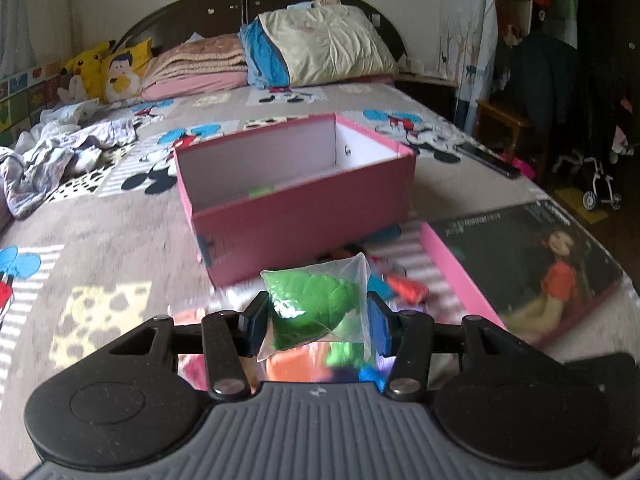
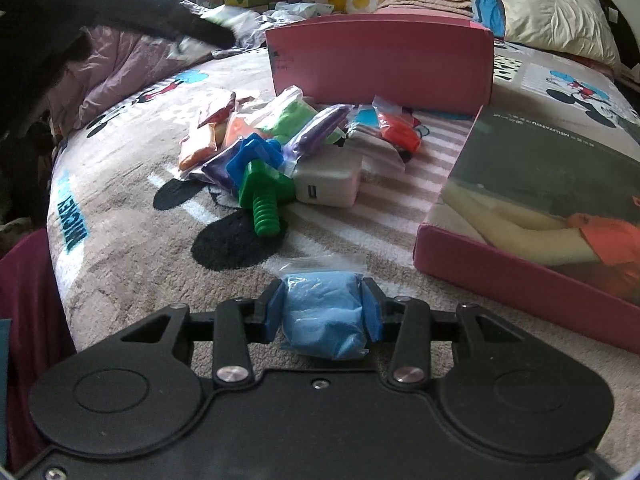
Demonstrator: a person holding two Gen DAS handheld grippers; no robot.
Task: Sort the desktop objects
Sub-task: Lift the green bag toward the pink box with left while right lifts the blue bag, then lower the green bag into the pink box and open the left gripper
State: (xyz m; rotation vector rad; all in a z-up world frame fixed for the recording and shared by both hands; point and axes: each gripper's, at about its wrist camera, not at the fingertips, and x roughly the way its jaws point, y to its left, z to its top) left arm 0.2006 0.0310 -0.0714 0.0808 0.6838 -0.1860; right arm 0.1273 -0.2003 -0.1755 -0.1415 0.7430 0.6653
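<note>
My left gripper [image 1: 316, 322] is shut on a clear bag of green clay [image 1: 316, 312], held in the air in front of the open pink box [image 1: 296, 184]. Something small and green [image 1: 261, 191] lies inside that box. My right gripper [image 2: 323, 310] is shut on a clear bag of light blue clay [image 2: 324, 316], low over the blanket. Ahead of it lies a pile of clay bags [image 2: 288, 128] with a green toy bolt [image 2: 262, 196], a blue toy nut [image 2: 254, 156] and a white charger block [image 2: 328, 184]. The pink box [image 2: 380, 60] stands behind the pile.
The box lid [image 2: 532, 216] with a printed picture lies to the right of the pile, also in the left wrist view as the lid [image 1: 520, 272]. A dark sleeve [image 2: 100, 12] reaches in at upper left. Pillows [image 1: 320, 44], plush toys [image 1: 92, 68] and crumpled cloth [image 1: 52, 156] sit farther up the bed.
</note>
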